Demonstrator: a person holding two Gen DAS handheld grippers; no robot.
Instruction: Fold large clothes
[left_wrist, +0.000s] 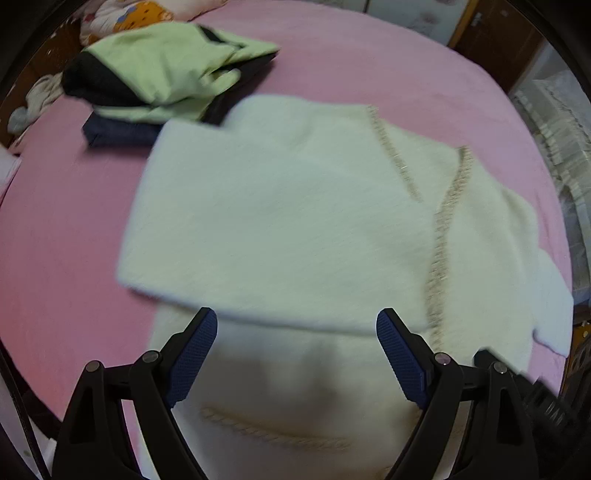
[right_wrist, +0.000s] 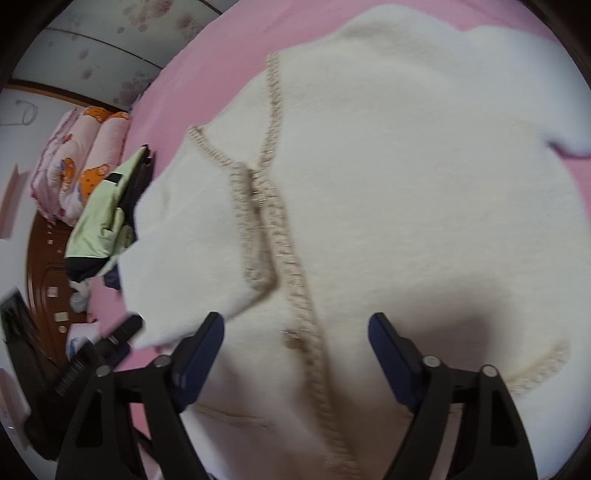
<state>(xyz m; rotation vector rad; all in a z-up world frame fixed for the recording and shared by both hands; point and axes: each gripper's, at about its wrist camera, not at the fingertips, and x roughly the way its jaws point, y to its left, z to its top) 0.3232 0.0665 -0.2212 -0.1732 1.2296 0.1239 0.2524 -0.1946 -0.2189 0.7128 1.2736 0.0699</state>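
Note:
A large cream fuzzy cardigan (left_wrist: 295, 221) with beige trim lies on the pink bed sheet (left_wrist: 55, 258); one part is folded over the body. It also fills the right wrist view (right_wrist: 406, 184). My left gripper (left_wrist: 297, 325) is open and empty, hovering just above the cardigan's lower part, its blue pads (left_wrist: 195, 354) apart. My right gripper (right_wrist: 295, 328) is open and empty above the cardigan near its beige front trim (right_wrist: 291, 266).
A stack of folded clothes, light green and black on dark blue (left_wrist: 162, 77), lies on the bed past the cardigan, also seen in the right wrist view (right_wrist: 107, 218). Pink cartoon bedding (right_wrist: 77, 162) and a wooden headboard (right_wrist: 44, 280) are beyond it.

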